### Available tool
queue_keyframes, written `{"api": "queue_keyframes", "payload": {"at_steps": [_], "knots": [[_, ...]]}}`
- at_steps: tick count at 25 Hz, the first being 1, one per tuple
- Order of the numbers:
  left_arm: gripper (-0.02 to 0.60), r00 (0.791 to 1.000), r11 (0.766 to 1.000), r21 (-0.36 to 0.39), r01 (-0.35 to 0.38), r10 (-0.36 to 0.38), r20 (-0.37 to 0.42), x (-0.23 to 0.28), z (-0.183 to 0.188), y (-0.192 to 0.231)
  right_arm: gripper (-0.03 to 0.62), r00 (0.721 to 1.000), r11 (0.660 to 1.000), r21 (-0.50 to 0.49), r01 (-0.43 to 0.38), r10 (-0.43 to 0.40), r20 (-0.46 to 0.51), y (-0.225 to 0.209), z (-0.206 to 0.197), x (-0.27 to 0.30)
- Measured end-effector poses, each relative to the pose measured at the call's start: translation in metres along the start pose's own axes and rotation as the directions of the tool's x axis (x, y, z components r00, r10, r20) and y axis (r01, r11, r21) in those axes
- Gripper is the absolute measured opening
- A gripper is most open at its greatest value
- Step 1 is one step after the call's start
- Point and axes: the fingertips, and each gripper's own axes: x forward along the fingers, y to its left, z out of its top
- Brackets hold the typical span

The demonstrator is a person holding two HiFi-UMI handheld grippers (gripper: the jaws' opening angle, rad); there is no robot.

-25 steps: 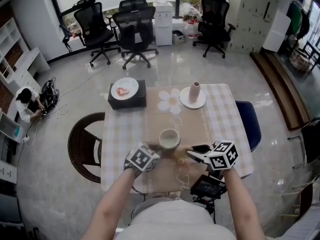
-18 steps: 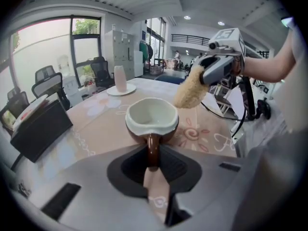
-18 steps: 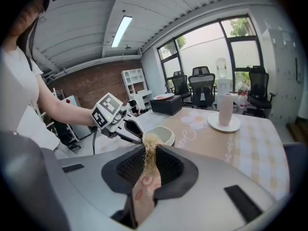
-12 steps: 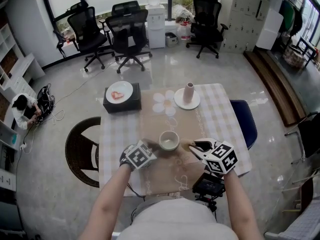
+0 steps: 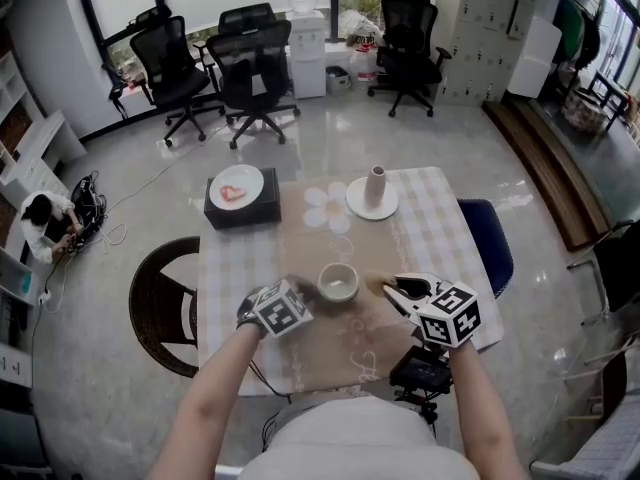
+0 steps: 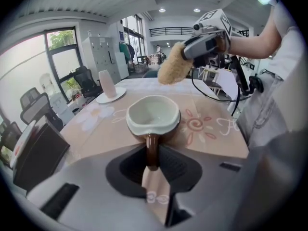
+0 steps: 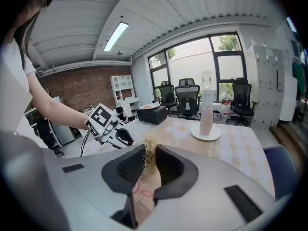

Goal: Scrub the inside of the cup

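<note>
Taking the cup (image 5: 338,282) as the dial's centre, a brown round-backed chair (image 5: 160,298) stands at 9 o'clock, off the edge of the checked table (image 5: 440,238). At 10 o'clock a black box (image 5: 245,211) sits on the table with a white plate (image 5: 237,185) on top. My left gripper (image 6: 152,160) reaches in from 8 o'clock. Its jaws are drawn narrow and pinch the cup's brown handle (image 6: 152,148), which runs straight back between them. The cup is mouth up and pale inside, over the tan runner (image 5: 340,343) near the table's middle. I cannot tell whether its base rests on the cloth or is just clear of it. At 3 o'clock my right gripper (image 7: 149,162) is closed tight on a tan fibrous scrub pad (image 6: 172,70), whose straw-coloured strands stand up between the jaws. The pad is in the air near the rim, apart from the cup. At 1 o'clock a pale pink vase (image 5: 376,185) stands upright on a white saucer (image 5: 358,206). At 2 o'clock a blue chair (image 5: 487,243) is tucked against the table's far side.
</note>
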Motion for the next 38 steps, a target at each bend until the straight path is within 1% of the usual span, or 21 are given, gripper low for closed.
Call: {"api": "queue_keyframes", "payload": {"at_steps": [4,6,7,9,10,14,18,20,22,25,28,30,33,35,38], "knots": [[0.065,1.000,0.999,-0.037,-0.013,0.013,-0.004,-0.001,0.000,0.002,0.067,1.000,1.000,0.017,-0.007,0.007,0.003,-0.002,0.001,0.000],[0.080,0.999,0.999,-0.037,-0.031,0.030,-0.014,-0.003,0.000,0.003,0.067,1.000,1.000,0.023,-0.011,0.011,0.007,-0.003,0.002,-0.001],[0.099,0.999,0.999,-0.032,-0.038,0.038,-0.016,-0.004,0.000,0.003,0.067,1.000,1.000,0.023,-0.011,0.011,0.008,-0.003,0.002,-0.001],[0.174,0.999,0.998,-0.034,-0.045,0.044,-0.011,-0.007,0.001,0.002,0.067,1.000,1.000,0.019,-0.010,0.010,0.008,-0.005,0.003,-0.002],[0.188,0.999,0.998,-0.039,-0.048,0.047,-0.008,-0.009,0.002,0.002,0.067,1.000,1.000,0.017,-0.008,0.008,0.009,-0.005,0.003,-0.002],[0.193,0.998,0.996,-0.052,-0.066,0.067,0.012,-0.019,0.004,0.004,0.067,1.000,1.000,-0.001,-0.007,0.007,0.011,-0.004,0.007,0.000],[0.193,0.994,0.994,-0.028,-0.106,0.107,0.030,-0.031,0.010,0.003,0.067,1.000,1.000,-0.015,-0.009,0.009,0.018,-0.003,0.010,0.004],[0.193,0.990,0.991,-0.047,-0.124,0.126,0.057,-0.038,0.015,0.003,0.067,1.000,1.000,-0.017,-0.006,0.007,0.028,-0.003,0.013,0.007],[0.193,0.983,0.986,-0.083,-0.147,0.155,0.098,-0.048,0.022,0.005,0.067,0.999,1.000,-0.022,0.003,-0.002,0.037,-0.004,0.016,0.009],[0.193,0.963,0.972,-0.153,-0.177,0.203,0.175,-0.066,0.037,0.008,0.067,0.997,0.999,-0.036,0.035,-0.033,0.066,-0.005,0.023,0.009],[0.192,0.939,0.958,-0.215,-0.192,0.243,0.243,-0.081,0.051,0.013,0.067,0.989,0.995,-0.058,0.083,-0.075,0.130,-0.006,0.030,0.010],[0.192,0.919,0.948,-0.252,-0.194,0.265,0.293,-0.091,0.063,0.018,0.067,0.980,0.991,-0.077,0.111,-0.096,0.174,-0.007,0.037,0.011],[0.192,0.885,0.935,-0.293,-0.201,0.301,0.354,-0.105,0.078,0.027,0.066,0.970,0.988,-0.094,0.120,-0.096,0.224,-0.004,0.051,0.013],[0.189,0.860,0.923,-0.319,-0.213,0.332,0.387,-0.115,0.087,0.033,0.066,0.962,0.989,-0.084,0.119,-0.094,0.257,-0.001,0.062,0.012],[0.154,0.805,0.905,-0.356,-0.232,0.384,0.453,-0.134,0.105,0.040,0.066,0.944,0.991,-0.054,0.126,-0.103,0.314,0.001,0.077,0.005]]}}
